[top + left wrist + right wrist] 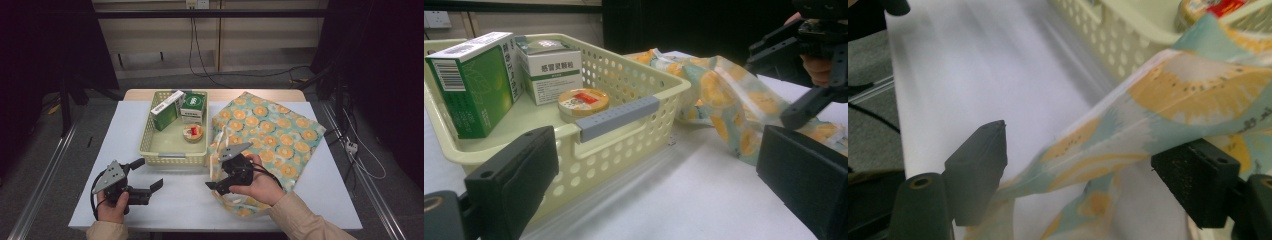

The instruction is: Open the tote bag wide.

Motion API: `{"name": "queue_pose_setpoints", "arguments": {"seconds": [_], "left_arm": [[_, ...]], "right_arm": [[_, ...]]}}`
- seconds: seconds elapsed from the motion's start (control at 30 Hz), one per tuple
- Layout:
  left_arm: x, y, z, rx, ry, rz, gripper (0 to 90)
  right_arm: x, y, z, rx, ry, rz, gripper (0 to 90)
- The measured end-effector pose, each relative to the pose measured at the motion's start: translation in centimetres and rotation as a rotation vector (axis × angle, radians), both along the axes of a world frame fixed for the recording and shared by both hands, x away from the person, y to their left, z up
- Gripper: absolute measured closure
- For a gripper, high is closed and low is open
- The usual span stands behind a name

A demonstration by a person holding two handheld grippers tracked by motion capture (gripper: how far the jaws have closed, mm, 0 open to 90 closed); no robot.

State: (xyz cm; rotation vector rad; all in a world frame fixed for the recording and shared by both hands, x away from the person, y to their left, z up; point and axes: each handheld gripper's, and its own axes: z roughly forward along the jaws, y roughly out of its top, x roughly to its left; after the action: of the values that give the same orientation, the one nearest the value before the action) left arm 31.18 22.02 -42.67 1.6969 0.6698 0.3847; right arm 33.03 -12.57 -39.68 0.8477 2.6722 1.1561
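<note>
A pale yellow basket (146,135) (624,130) (1108,35) sits mid-table. It holds a green box (165,112) (471,82), a white and green box (193,106) (551,72) and a round tin (192,133) (583,102). To its right lies a teal cloth with an orange-slice print (270,130) (729,95) (1188,90). My right gripper (214,174) (1083,150) is open at the cloth's near left edge, and a raised fold of cloth runs between its jaws. My left gripper (148,174) (659,190) stands open in front of the basket, holding nothing.
The white table (180,205) has bare surface in front of the basket between my two grippers. Its front edge is close to both hands. Cables run across the floor behind and to the right of the table.
</note>
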Motion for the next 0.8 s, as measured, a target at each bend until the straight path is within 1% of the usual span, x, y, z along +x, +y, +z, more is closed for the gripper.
{"name": "queue_pose_setpoints", "arguments": {"seconds": [0.07,0.17,0.23,0.3,0.4,0.47,0.53,0.6,0.67,0.73,0.8], "left_arm": [[-0.1,0.0,0.1,-0.005,0.001,0.000,3.2],[-0.1,0.0,0.1,-0.004,0.000,0.001,3.2],[-0.1,0.0,0.0,0.001,-0.001,-0.001,3.2],[-0.1,0.0,0.0,0.001,0.000,0.001,3.2],[-0.1,0.0,0.1,-0.003,-0.003,0.001,3.2],[-0.1,0.0,0.1,-0.002,-0.002,0.000,3.2],[-0.1,0.0,0.1,-0.005,0.000,0.000,3.2],[-0.1,0.0,0.1,-0.004,-0.001,-0.002,3.2],[-0.1,0.0,0.0,0.000,-0.001,-0.002,3.2],[-0.1,-0.1,0.0,0.001,-0.001,-0.003,3.2],[-0.1,-0.1,0.0,0.000,0.001,-0.003,3.2]], "right_arm": [[-0.2,-0.3,-0.1,-0.008,0.000,0.005,22.6],[-0.5,-0.7,-0.3,-0.015,0.002,-0.004,22.3],[-0.8,-1.0,-0.3,-0.015,-0.026,-0.024,22.6],[-1.1,-1.3,-0.3,-0.006,-0.030,-0.038,23.4],[-1.9,-1.6,-0.4,0.004,-0.069,-0.055,32.8],[-2.4,-1.7,-0.7,0.016,-0.063,-0.065,35.6],[-3.1,-1.8,-0.9,0.034,-0.076,-0.067,40.1],[-3.7,-1.8,-1.1,0.052,-0.070,-0.072,40.9],[-4.3,-1.8,-1.2,0.067,-0.081,-0.075,43.6],[-4.8,-1.8,-1.2,0.077,-0.078,-0.059,45.3],[-5.2,-1.5,-1.2,0.077,-0.074,-0.037,50.0]]}}
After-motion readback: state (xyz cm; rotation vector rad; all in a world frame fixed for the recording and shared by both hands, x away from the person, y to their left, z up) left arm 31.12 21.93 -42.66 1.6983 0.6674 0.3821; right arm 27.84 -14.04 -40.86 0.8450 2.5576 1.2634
